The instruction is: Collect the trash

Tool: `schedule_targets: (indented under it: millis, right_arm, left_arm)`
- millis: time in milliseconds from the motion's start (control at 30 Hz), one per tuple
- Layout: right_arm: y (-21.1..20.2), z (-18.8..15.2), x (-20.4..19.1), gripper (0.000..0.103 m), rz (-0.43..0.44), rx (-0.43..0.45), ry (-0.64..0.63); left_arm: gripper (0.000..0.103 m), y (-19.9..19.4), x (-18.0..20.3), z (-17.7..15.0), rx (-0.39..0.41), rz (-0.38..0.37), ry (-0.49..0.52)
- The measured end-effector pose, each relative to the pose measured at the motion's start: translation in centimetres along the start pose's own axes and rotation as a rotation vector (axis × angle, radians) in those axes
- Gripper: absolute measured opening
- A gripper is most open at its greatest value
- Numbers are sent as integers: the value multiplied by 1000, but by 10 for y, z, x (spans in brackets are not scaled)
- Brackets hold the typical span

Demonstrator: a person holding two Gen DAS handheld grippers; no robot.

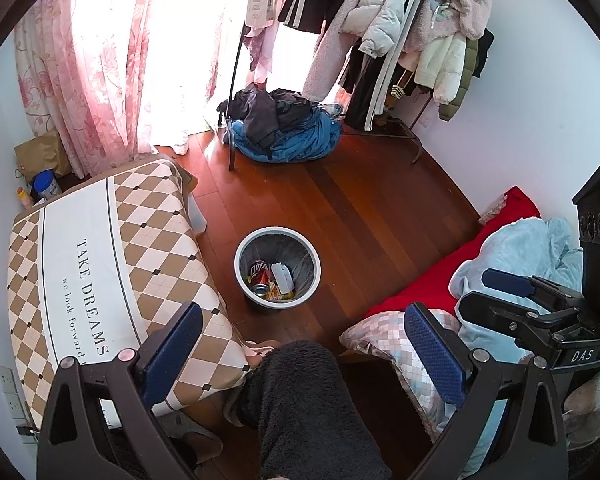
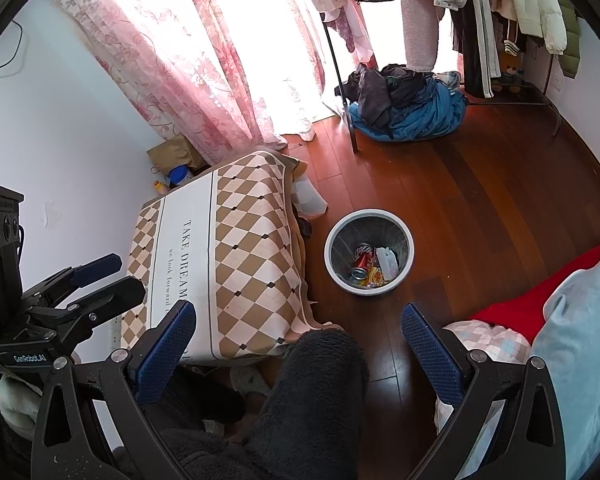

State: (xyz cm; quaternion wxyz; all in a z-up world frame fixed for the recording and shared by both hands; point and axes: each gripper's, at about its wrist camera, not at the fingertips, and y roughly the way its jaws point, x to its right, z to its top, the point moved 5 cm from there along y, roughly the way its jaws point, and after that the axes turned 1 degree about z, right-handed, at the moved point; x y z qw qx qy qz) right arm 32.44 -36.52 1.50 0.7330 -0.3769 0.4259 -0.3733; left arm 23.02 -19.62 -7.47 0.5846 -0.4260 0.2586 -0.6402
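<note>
Upright white-rimmed bin [image 1: 277, 267] on floor, cans [image 1: 259, 270] and wrappers inside.

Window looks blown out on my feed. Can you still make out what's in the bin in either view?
Left wrist view: the window behind the curtain is washed out white, yet the bin stays evenly lit, cans readable. Right wrist view: same glare, bin contents clear; fisheye bends the floor edges.

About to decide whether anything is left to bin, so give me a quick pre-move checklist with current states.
1. Left gripper open and empty: ok.
2. Right gripper open and empty: ok.
3. Trash bin upright on the floor: ok.
4. Trash inside the bin, red can and white wrapper: ok.
5. Loose trash on the wooden floor: none visible, ok.
6. Space beneath the checkered tablecloth: hidden, cannot tell.
</note>
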Motion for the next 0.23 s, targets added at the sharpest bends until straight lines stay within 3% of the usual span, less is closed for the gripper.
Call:
schedule_targets:
  millis: [233]
  right_arm:
    - [0,0,0,103,1,1,0]
  left_arm:
    - [103,-2,2,0,-2,-9,-5]
